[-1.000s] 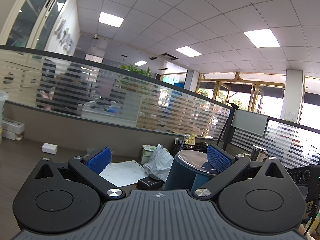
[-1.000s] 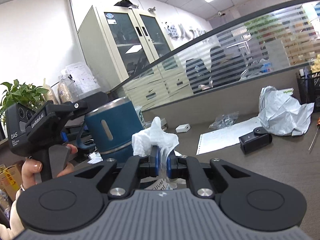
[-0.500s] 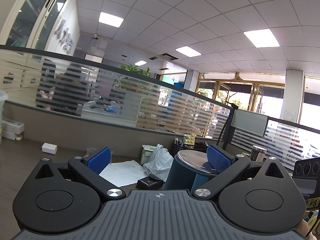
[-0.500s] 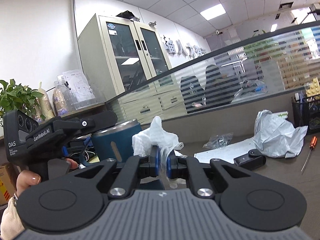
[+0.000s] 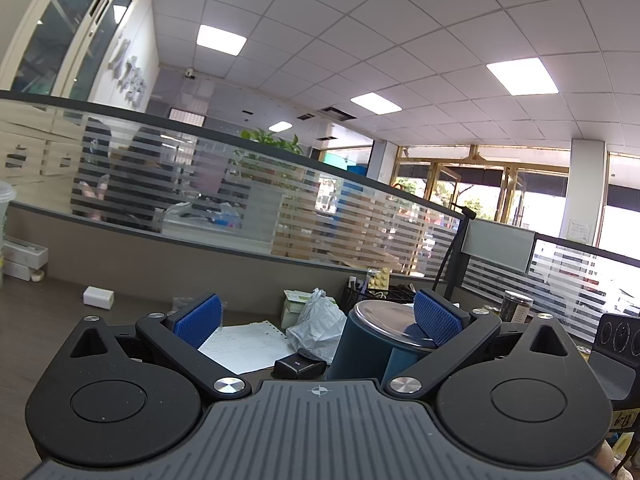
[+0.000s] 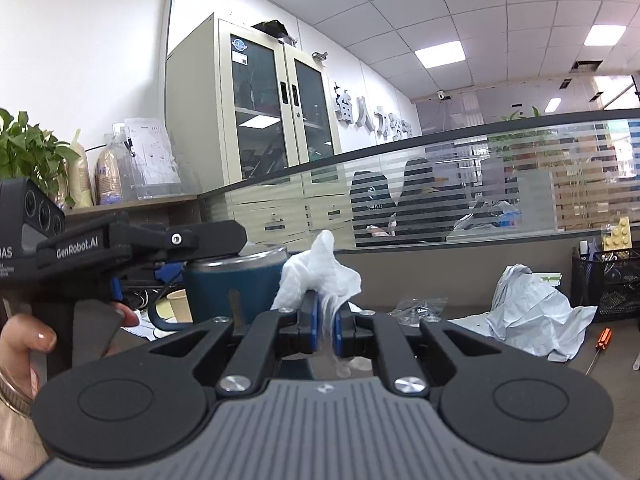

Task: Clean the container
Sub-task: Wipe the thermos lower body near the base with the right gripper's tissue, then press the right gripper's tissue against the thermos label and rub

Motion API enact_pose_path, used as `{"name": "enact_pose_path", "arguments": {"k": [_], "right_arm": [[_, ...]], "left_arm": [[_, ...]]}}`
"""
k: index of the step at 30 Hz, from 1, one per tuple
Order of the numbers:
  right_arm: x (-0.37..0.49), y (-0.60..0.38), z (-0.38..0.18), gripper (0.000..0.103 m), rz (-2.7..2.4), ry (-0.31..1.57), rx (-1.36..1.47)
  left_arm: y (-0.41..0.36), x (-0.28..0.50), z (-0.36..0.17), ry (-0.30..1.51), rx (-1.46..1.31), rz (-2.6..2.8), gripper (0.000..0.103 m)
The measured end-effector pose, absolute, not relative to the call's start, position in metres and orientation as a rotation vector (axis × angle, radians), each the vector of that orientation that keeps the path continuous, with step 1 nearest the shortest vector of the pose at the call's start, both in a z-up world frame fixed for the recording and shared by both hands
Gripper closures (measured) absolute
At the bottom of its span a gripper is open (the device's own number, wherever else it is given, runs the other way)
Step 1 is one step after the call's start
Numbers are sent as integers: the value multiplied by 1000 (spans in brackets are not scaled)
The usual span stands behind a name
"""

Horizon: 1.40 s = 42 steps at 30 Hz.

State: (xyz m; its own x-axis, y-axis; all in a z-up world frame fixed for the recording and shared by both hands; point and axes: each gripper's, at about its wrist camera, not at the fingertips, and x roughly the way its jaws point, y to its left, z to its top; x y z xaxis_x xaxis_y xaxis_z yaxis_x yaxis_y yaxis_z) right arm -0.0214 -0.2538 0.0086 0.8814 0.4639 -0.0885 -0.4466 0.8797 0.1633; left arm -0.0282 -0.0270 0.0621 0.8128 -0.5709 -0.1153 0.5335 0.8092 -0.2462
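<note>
With my left gripper (image 5: 316,316) spread wide around the blue container (image 5: 372,344), only its right pad looks to touch the rim; firm hold, cannot tell. Container sits low and near, lid on. My right gripper (image 6: 325,320) pinches a white tissue wad (image 6: 316,272) just right of it, off the wall. Wiped already or wipe pending, cannot tell.

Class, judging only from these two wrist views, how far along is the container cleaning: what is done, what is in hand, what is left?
Done: the right tongs are shut on a white tissue, ready for wiping. In hand: the left tongs are open, one pad over the rim of the blue container, apparently steadying it. Left: the tissue sits beside the container, not visibly touching it, so the wiping itself seems yet to come.
</note>
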Motion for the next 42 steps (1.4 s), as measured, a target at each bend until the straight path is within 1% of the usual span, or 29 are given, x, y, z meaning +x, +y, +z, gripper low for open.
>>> {"name": "enact_pose_path", "arguments": {"k": [22, 42], "right_arm": [[-13, -249, -16, 91, 494, 233, 92], [-1, -255, -39, 91, 564, 339, 173]], "left_arm": [[-29, -28, 60, 187, -207, -595, 0], [-25, -27, 58, 188, -206, -595, 0]]}}
